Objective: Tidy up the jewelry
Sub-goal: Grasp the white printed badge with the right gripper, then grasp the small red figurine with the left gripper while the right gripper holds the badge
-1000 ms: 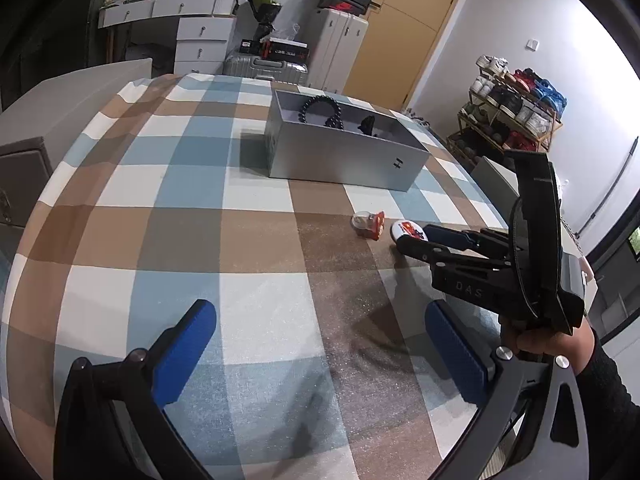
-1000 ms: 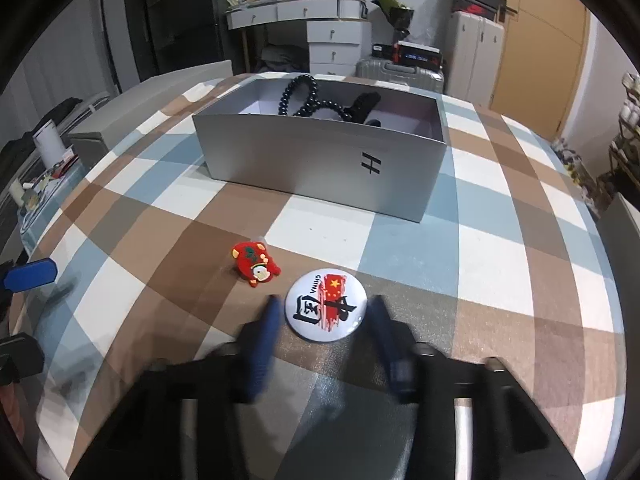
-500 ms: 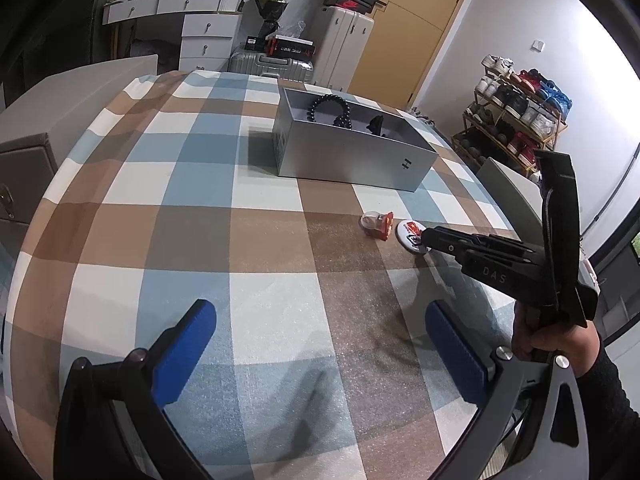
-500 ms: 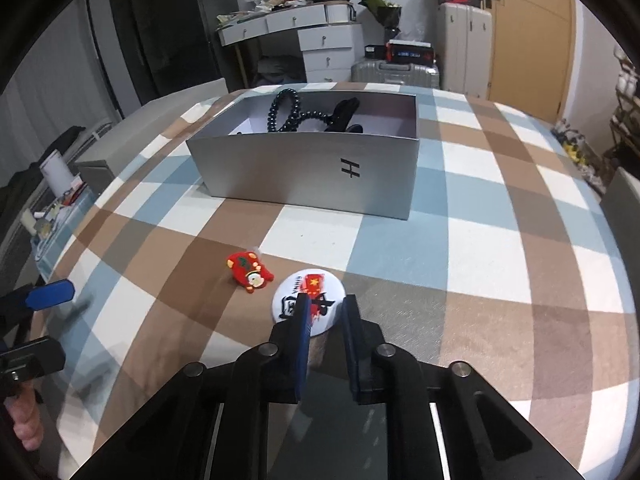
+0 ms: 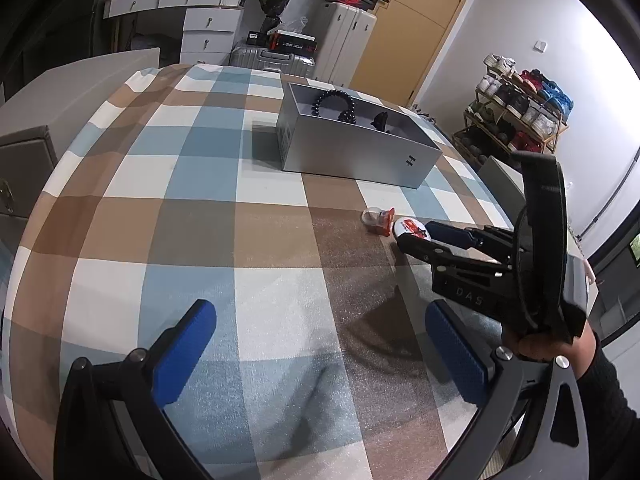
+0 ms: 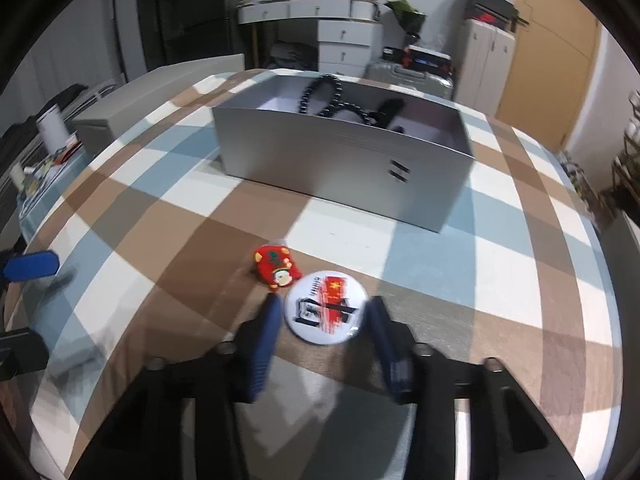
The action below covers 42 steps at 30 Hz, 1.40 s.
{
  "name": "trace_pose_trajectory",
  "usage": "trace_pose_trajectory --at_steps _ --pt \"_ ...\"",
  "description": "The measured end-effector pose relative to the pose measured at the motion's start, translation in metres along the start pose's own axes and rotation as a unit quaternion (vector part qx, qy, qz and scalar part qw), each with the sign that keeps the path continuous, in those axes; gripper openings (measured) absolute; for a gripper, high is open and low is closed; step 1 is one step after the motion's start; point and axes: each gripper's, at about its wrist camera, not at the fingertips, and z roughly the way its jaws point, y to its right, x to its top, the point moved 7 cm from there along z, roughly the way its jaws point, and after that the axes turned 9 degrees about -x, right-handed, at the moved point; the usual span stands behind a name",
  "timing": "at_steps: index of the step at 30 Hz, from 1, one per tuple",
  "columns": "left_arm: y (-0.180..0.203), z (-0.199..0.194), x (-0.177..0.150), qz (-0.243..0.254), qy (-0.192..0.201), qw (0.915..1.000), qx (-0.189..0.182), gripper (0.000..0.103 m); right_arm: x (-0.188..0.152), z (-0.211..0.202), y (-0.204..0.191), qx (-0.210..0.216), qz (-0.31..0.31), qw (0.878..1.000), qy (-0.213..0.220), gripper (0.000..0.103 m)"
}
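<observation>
On the checked tablecloth [image 6: 500, 264], your right gripper [image 6: 325, 322] sits low with its two blue fingers [image 6: 266, 328] spread to either side of the round white badge [image 6: 325, 307]. The jaws stand wide enough to bracket the badge; whether either pad touches its rim cannot be told, as the fingers are blurred. The badge lies flat on the cloth and carries a red flag mark and dark characters. Just beside it, on its upper left, lies the small red figure pin [image 6: 276, 268], touching or nearly touching the badge edge.

Beyond both items stands the open grey box [image 6: 340, 168], well apart from them. Inside it you can see a black bead bracelet [image 6: 322, 94] and a further dark item that is too small to identify.

Your left gripper [image 5: 320, 344] hangs above the cloth nearer the table edge, its jaws wide with nothing between the blue pads [image 5: 184, 352]. In its view, your right hand [image 5: 540, 344] grips the right tool's handle.
</observation>
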Motion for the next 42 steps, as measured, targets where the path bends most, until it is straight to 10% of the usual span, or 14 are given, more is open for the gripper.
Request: trace_pose_trajectory --at_steps 25,42 --pt "0.024 0.042 0.045 0.056 -0.039 0.9977 -0.009 0.102 -0.019 -0.068 0.121 0.039 0.157 0.986 0.038 0.041" --pt "0.047 0.089 0.041 0.144 -0.113 0.9831 -0.008 0.102 -0.059 -0.066 0.111 0.095 0.204 0.974 0.042 0.041"
